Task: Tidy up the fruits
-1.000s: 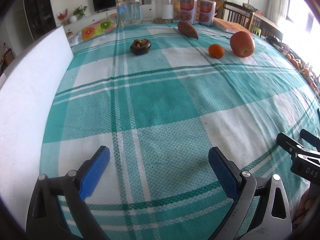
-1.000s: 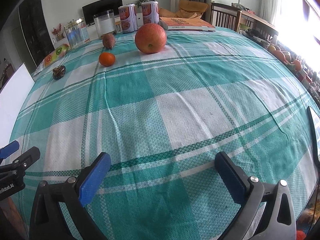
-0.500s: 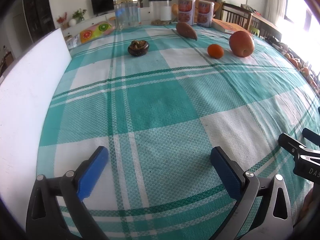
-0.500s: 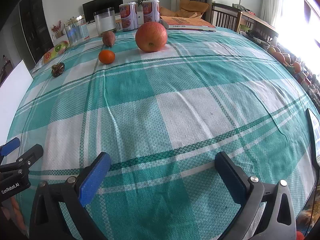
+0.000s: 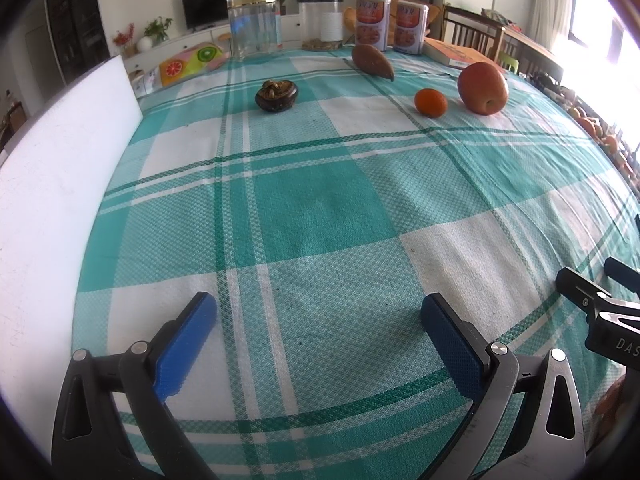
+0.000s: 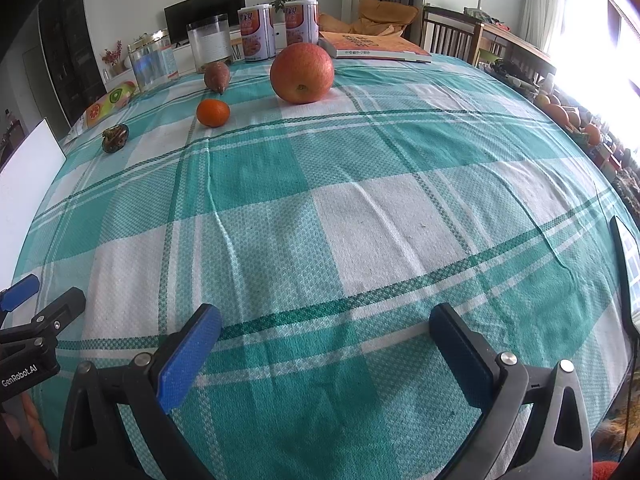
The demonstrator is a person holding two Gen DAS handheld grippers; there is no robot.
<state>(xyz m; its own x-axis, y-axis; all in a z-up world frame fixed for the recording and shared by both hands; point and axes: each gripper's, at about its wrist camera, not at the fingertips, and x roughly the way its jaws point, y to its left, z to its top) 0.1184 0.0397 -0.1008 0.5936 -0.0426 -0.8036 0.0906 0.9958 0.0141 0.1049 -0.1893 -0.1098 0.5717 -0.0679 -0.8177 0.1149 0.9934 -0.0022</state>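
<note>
1. Left gripper [image 5: 316, 318] hovers low over the near side of the table, jaws spread wide, nothing between the blue pads. It's empty.

2. Right gripper [image 6: 326, 322] is the same story: jaws wide apart, nothing held, poised over the checked tablecloth [image 6: 360, 208] just beside its partner. Each one shows at the edge of the other's view.

3. Moving outward, a long bare stretch of cloth separates both tools from any fruit. Neither is within reach of anything yet.

4. Now the fruit, all at the far side. The big apple [image 6: 302, 73] stands furthest right, with the small tangerine [image 6: 213, 112] near it but not touching.

5. Behind those lies a brown pointed fruit [image 6: 217, 76], on its side, close to the jars and tins [image 6: 256, 32] at the back edge.

6. Off to the left, well apart from the rest, sits a dark wrinkled fruit [image 5: 277, 96]; what kind, I cannot tell.

7. A white board [image 5: 52, 184] runs along the left edge of the table, and a book [image 6: 372, 46] lies at the far end.

8. My read on progress: this looks like the very start. Four pieces sit scattered, no grouping visible, no basket or bowl in sight to receive them.

9. Everything remains: reach across, take the first piece, gather the lot. The apple seems the natural pick for the right side, the dark fruit for the left.
</note>
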